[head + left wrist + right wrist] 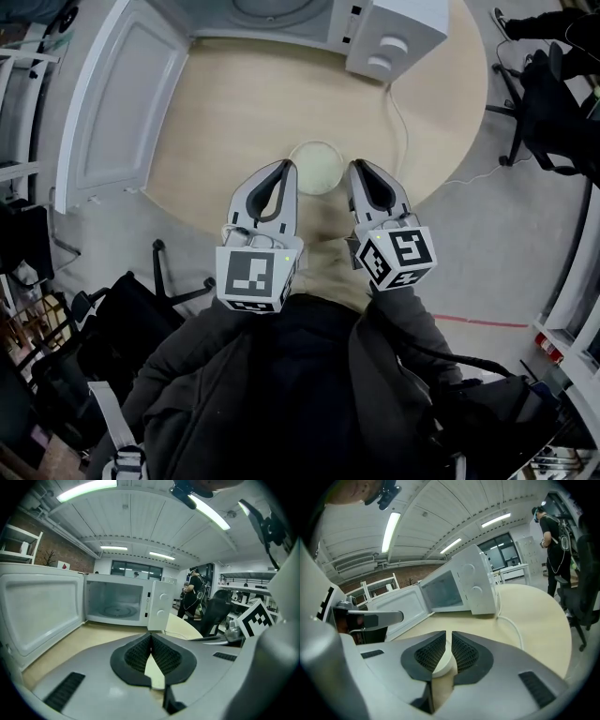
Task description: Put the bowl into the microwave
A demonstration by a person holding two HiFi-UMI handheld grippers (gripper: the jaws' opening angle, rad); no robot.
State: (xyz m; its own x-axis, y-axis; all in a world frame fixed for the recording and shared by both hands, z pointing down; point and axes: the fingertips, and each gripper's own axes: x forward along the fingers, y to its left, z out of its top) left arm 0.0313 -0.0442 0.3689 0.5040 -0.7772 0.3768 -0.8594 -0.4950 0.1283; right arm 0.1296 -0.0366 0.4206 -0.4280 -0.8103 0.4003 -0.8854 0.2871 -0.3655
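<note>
On the round wooden table (244, 112) a pale, shallow bowl (316, 167) is seen standing upright near the edge closest to the person, well apart from the microwave (281, 19) at the far side. The microwave's door (122, 103) is swung wide open to the left, so that the empty cavity and its turntable are shown in the left gripper view. Its knob panel (394, 42) is placed on the right, and a white cable (401, 117) is led from there across the tabletop to the table's right edge. The bowl is flanked by both tools: the left gripper (289, 171) is held just beside its left rim and the right gripper (356, 169) just beside its right rim. The left gripper's jaws are pressed together at the tips. The right gripper's jaws are drawn in to a narrow slit. In each gripper view the bowl's cream surface is glimpsed low behind the pads, but whether the rim is touched cannot be told. A person is seen standing in the background near office chairs.
</note>
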